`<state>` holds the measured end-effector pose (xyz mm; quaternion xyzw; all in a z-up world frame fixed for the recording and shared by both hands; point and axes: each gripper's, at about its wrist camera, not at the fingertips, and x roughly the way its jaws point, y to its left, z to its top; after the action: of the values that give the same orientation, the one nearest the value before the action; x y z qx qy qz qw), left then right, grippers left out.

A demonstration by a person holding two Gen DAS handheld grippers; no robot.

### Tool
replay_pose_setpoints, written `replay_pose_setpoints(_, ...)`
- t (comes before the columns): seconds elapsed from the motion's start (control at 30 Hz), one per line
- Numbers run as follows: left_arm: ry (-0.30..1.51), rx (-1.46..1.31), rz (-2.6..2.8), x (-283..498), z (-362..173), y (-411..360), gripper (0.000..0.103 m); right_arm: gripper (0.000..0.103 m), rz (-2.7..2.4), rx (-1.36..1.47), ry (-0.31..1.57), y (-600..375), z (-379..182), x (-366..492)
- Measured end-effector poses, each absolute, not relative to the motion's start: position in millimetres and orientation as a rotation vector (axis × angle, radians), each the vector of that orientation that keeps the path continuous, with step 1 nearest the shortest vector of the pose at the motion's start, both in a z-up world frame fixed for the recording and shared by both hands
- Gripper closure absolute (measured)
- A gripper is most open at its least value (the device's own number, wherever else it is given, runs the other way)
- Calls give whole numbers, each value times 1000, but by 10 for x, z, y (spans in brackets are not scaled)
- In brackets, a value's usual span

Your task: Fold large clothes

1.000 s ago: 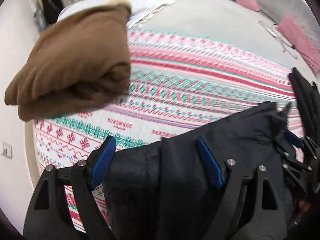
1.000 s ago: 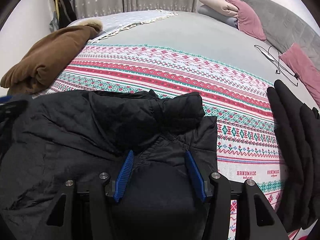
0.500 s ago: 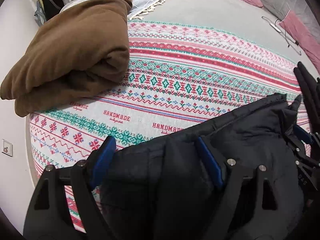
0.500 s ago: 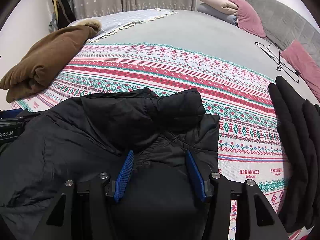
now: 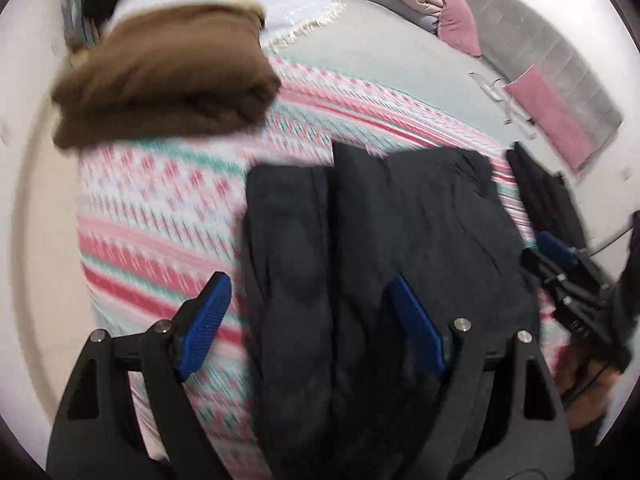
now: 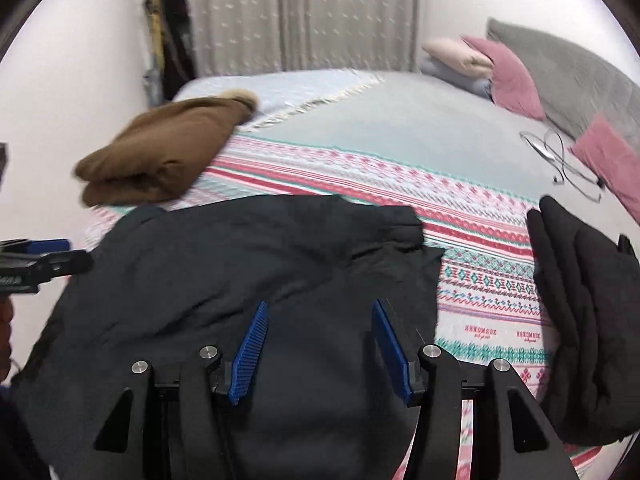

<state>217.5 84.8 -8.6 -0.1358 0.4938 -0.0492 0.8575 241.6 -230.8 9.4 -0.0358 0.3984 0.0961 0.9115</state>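
Hovering with jaws spread wide and gripping nothing, the left gripper and right gripper sit over the black jacket, which lies bunched on the patterned blanket. Beyond the jacket rests a folded brown garment; right of the jacket, a folded black garment.

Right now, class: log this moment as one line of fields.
left gripper: open, over dark jacket | right gripper: open, over jacket | jacket: bunched on patterned blanket | brown garment: folded, apart
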Motion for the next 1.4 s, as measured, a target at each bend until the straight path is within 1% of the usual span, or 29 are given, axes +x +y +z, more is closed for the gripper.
replay_pose_setpoints(0.2,1072,-322,-160,1791,-285,863,20,48,304,-124,800,-1995,158,1995)
replay_pose_setpoints(0.37,1077,-340,-181,1660,-401,867,20,48,344,-205,831,-1700,16,1826)
replay_pose_setpoints(0.53,1094,-463,-220,1544,-543,980,20,48,318,-213,866,-1673,-174,1814)
replay_pose_setpoints(0.87,1107,-628,-313,1387,-698,1022,20,48,284,-227,871,-1641,-276,1743)
replay_pose_setpoints(1.1,1105,-618,-308,1233,-761,892,20,48,248,-215,869,-1607,-287,1736)
replay_pose_setpoints(1.4,1116,-620,-314,1369,-769,706,17,47,233,-177,886,-1650,-292,1775)
